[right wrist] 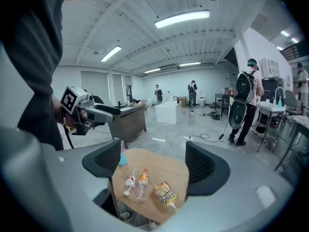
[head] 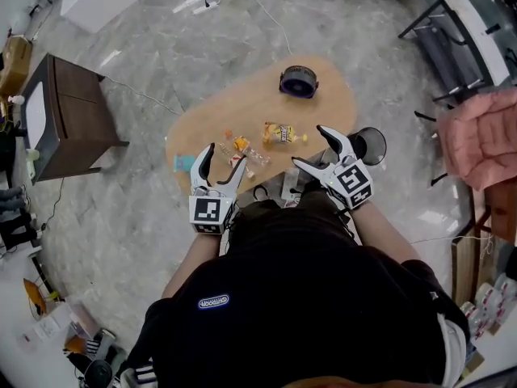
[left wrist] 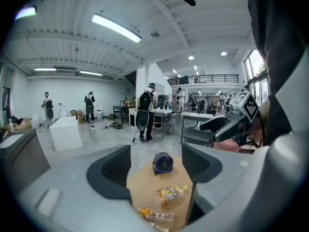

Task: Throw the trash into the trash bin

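On the oval wooden table [head: 323,95] lie a yellow snack bag [head: 279,133], an orange-capped clear bottle [head: 242,148] and a second small bottle [head: 230,162]. The black trash bin [head: 369,144] stands on the floor at the table's right near edge. My left gripper [head: 224,158] hovers open over the near edge, close to the bottles. My right gripper [head: 311,146] is open between the bag and the bin. Neither holds anything. In the right gripper view, the bottles [right wrist: 141,181] and the bag [right wrist: 165,194] lie below the open jaws [right wrist: 153,164].
A purple round object [head: 298,81] sits at the table's far side, and a teal item [head: 184,163] at its left edge. A dark wooden cabinet [head: 69,115] stands to the left, with cables on the floor beyond. A pink padded thing [head: 485,136] is at the right. People stand far off [left wrist: 145,111].
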